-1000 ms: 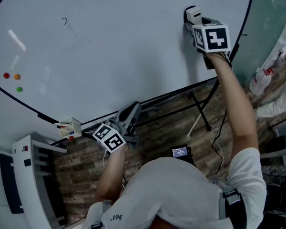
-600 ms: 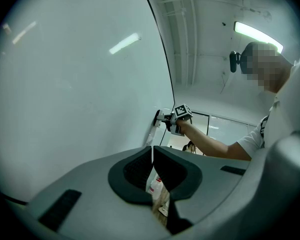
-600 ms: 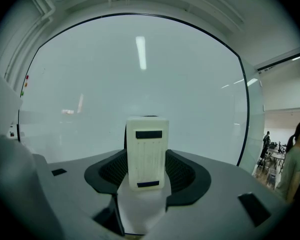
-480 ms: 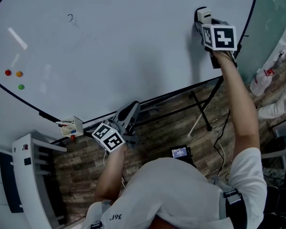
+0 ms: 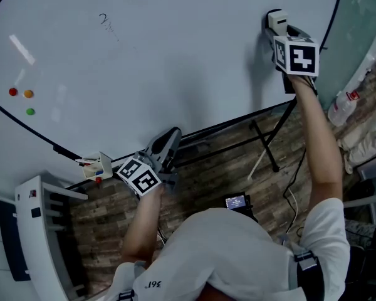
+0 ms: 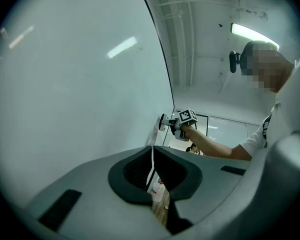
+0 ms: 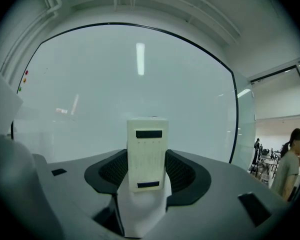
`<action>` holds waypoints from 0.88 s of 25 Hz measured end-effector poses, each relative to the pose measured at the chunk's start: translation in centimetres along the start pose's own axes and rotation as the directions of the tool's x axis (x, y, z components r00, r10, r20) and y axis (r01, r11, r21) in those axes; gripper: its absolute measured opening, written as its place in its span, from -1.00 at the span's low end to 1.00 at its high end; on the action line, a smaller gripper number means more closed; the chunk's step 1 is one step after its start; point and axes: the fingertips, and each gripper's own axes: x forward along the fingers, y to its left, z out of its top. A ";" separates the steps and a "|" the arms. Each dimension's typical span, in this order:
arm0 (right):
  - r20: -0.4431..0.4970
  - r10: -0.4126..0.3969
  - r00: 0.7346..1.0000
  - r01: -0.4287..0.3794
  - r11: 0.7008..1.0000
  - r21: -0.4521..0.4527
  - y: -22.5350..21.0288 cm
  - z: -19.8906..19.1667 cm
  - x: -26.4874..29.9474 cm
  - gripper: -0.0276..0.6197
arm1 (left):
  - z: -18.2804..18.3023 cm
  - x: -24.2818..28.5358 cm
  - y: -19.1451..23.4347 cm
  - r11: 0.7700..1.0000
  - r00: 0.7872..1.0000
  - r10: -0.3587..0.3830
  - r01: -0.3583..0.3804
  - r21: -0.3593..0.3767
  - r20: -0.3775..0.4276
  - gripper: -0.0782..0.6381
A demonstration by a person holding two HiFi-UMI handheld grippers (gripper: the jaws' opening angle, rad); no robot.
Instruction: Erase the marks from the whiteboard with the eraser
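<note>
My L gripper (image 6: 152,151), nearest, hangs below the whiteboard's (image 5: 175,68) bottom edge, jaws together, nothing btwn them. My R gripper (image 7: 147,176) is clamped on the eraser (image 7: 147,151), which is pressed to the board. In the last sec it crept slightly toward the right edge; that side looks clean. A faint scribble (image 5: 106,22) toward the top-left corner remains, well apart from the eraser, prob next.

Head view looks steeply down at the whiteboard (image 5: 175,55); left gripper view looks along it; right gripper view faces it close.

Open whiteboard (image 5: 175,55) between eraser (image 5: 276,21) and magnets (image 5: 28,94)
</note>
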 end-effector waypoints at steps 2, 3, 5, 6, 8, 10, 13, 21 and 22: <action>0.023 0.038 0.999 -0.037 0.999 -0.020 1.8 0.8 -0.6 -0.13 | 1.3 0.0 0.1 1.000 1.000 -0.008 0.008 0.020 0.014 -0.75; 0.034 0.058 0.998 -0.057 0.998 -0.030 2.8 1.3 -0.9 -0.13 | 2.0 -0.1 0.1 0.999 1.000 -0.013 0.012 0.031 0.021 -0.75; 0.050 0.090 0.995 -0.087 0.995 -0.049 4.8 2.1 -1.4 -0.13 | 3.4 -0.2 0.2 0.999 0.999 -0.020 0.019 0.051 0.032 -0.75; 0.057 0.103 0.993 -0.100 0.993 -0.057 5.8 2.6 -1.6 -0.13 | 4.0 -0.3 0.3 0.998 0.999 -0.023 0.021 0.059 0.038 -0.75; 0.073 0.131 0.989 -0.126 0.989 -0.073 7.5 3.5 -2.0 -0.13 | 5.1 -0.4 0.3 0.997 0.998 -0.027 0.023 0.072 0.048 -0.75; 0.092 0.157 0.983 -0.149 0.985 -0.090 9.2 4.5 -2.5 -0.13 | 6.0 -0.5 0.2 0.996 0.997 -0.031 0.026 0.080 0.064 -0.75; 0.116 0.200 0.973 -0.184 0.974 -0.132 12.1 6.1 -3.3 -0.13 | 7.7 -0.6 0.0 0.995 0.994 -0.039 0.030 0.090 0.099 -0.75; 0.166 0.311 0.936 -0.262 0.929 -0.261 20.8 11.3 -5.2 -0.13 | 11.8 -1.0 -0.8 0.987 0.987 -0.072 0.049 0.154 0.146 -0.75; 0.170 0.323 0.931 -0.270 0.923 -0.274 21.7 11.8 -5.4 -0.13 | 12.1 -1.2 -0.8 0.986 0.986 -0.073 0.049 0.158 0.149 -0.75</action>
